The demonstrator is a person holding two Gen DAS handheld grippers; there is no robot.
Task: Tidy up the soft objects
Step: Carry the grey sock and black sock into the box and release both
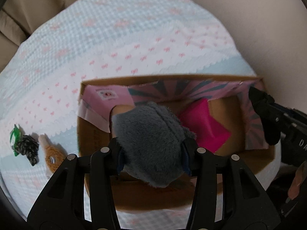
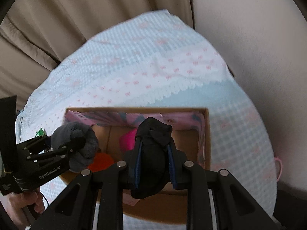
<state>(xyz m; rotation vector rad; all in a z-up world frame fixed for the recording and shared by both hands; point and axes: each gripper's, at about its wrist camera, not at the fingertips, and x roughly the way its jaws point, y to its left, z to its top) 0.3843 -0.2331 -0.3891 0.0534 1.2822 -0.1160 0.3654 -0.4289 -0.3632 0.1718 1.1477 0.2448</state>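
My left gripper (image 1: 151, 149) is shut on a grey fuzzy bundle (image 1: 147, 140) and holds it over the left part of the open cardboard box (image 1: 172, 77). It also shows in the right wrist view (image 2: 76, 143). My right gripper (image 2: 154, 164) is shut on a black cloth bundle (image 2: 151, 153) above the box (image 2: 208, 134). The black bundle shows at the box's right side in the left wrist view (image 1: 264, 115). A pink soft item (image 1: 205, 126) lies inside the box, and an orange one (image 2: 100, 161) near its front left.
The box has a pink patterned lining (image 1: 191, 90). It stands on a table with a light blue checked cloth (image 1: 96, 38). A brown knitted item (image 1: 53, 155) and a black-and-white one with green (image 1: 25, 145) lie left of the box. Beige curtains (image 2: 76, 19) hang behind.
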